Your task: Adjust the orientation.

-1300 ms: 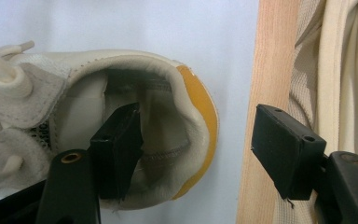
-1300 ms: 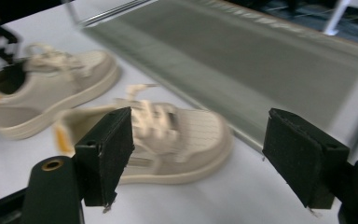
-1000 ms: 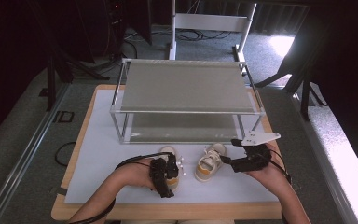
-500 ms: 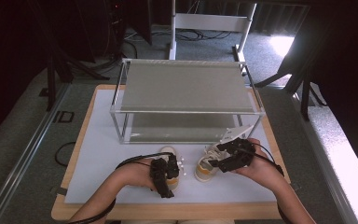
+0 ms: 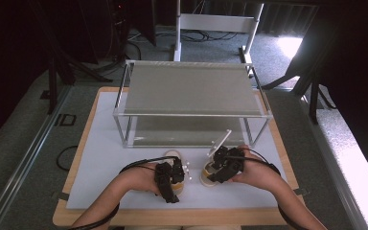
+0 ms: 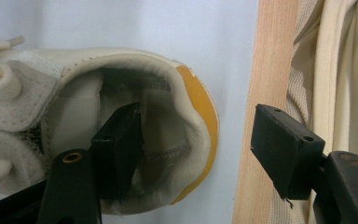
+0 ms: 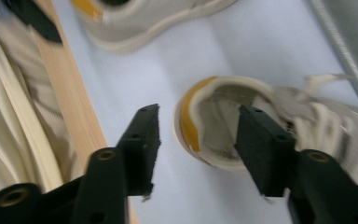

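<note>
Left gripper [image 5: 168, 176]: fingers apart, straddling the left shoe's [image 6: 121, 140] heel collar.
Right gripper [image 5: 223, 165]: fingers apart, straddling the right shoe's [image 7: 270, 126] heel.

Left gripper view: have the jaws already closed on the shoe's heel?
No: the left gripper is open, one jaw inside the shoe opening and the other well clear of the heel, over the table's wooden edge.

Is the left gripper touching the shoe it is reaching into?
Cannot tell. In the left gripper view the left gripper is open, one jaw down inside the shoe, the other outside its heel, but no contact or gap shows plainly.
</note>
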Action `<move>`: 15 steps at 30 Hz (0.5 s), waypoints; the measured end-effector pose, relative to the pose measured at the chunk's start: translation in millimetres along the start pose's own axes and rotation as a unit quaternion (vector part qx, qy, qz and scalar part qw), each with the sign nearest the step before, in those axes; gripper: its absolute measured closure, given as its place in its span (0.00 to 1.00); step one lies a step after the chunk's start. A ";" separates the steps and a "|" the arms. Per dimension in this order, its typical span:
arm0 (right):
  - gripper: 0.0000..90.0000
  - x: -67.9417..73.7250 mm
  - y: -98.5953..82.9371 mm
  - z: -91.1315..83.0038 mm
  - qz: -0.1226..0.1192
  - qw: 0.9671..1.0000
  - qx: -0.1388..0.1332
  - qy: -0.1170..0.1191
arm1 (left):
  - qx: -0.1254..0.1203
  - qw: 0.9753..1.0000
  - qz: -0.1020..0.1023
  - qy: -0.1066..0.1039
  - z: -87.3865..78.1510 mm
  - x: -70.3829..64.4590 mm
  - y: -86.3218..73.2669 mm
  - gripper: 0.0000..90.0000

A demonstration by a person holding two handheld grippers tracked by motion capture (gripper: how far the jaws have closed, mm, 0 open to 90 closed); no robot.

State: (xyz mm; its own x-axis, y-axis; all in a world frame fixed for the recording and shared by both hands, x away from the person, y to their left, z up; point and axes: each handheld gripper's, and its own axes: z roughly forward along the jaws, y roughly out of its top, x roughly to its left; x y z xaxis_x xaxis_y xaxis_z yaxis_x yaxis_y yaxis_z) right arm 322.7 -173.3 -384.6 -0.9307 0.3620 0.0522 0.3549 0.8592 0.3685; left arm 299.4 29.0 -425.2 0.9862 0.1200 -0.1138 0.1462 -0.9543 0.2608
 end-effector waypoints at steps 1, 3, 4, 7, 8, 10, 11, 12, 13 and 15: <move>0.63 0.1 3.9 9.1 -0.002 1.000 0.023 0.002 | 0.000 1.000 0.000 0.000 -0.1 0.2 -0.1 0.38; 0.70 -2.3 7.6 15.1 0.013 0.999 0.033 0.002 | 0.001 1.000 0.001 -0.001 -0.4 0.8 0.0 0.38; 0.70 -2.3 7.6 15.1 0.013 0.999 0.033 0.002 | 0.001 1.000 0.001 -0.001 -0.4 0.8 0.0 0.38; 0.73 -7.4 14.3 27.6 0.027 0.997 0.069 0.024 | 0.002 1.000 0.001 -0.002 -0.2 0.9 0.0 0.38; 0.74 -7.6 15.7 31.0 0.029 0.996 0.076 0.028 | 0.002 1.000 0.001 -0.002 -0.2 0.9 0.0 0.38; 0.76 -6.9 18.0 37.7 0.026 0.995 0.088 0.032 | 0.000 1.000 0.000 -0.003 -0.2 1.3 -0.2 0.38; 0.76 -5.8 19.2 41.8 0.021 0.995 0.093 0.031 | -0.001 1.000 -0.001 -0.003 -0.2 1.2 -0.2 0.39; 0.76 -5.8 19.2 41.8 0.021 0.995 0.093 0.031 | -0.001 1.000 -0.001 -0.003 -0.2 1.2 -0.2 0.39; 0.81 -4.3 20.2 47.9 0.018 0.994 0.097 0.037 | -0.002 1.000 -0.001 -0.003 -0.2 1.3 -0.4 0.39; 0.84 -4.1 20.7 49.3 0.014 0.994 0.097 0.040 | -0.002 1.000 -0.001 -0.002 -0.3 1.3 -0.5 0.39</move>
State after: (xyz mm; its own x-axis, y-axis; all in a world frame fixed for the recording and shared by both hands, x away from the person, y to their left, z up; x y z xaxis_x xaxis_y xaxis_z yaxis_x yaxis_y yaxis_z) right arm 338.2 -139.2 -423.0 -0.9214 0.3636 0.1374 0.3842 0.9055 0.1803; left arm 300.5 29.6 -425.2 0.9856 0.1211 -0.1184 0.1488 -0.9531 0.2637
